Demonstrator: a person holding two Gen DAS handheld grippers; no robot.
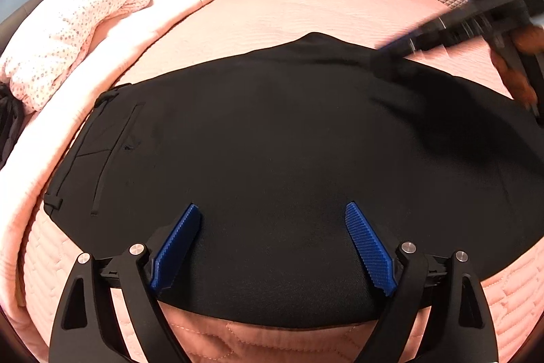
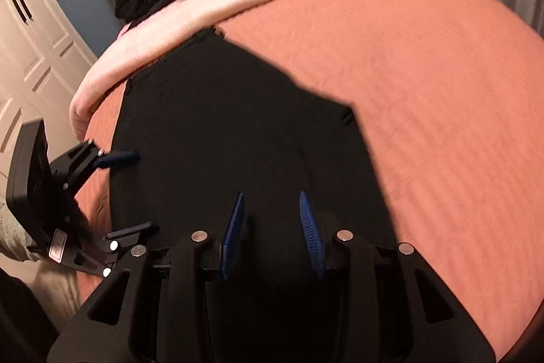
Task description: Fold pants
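black trousers lie flat on the bed | left hand-held gripper gapes wide, empty | right hand-held gripper part-open, pinching nothing we see | we pinch both layers, fold evenly

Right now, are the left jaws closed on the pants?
No. In the left wrist view the left gripper stands wide open over the black pants, its blue pads well apart and pinching no fabric.
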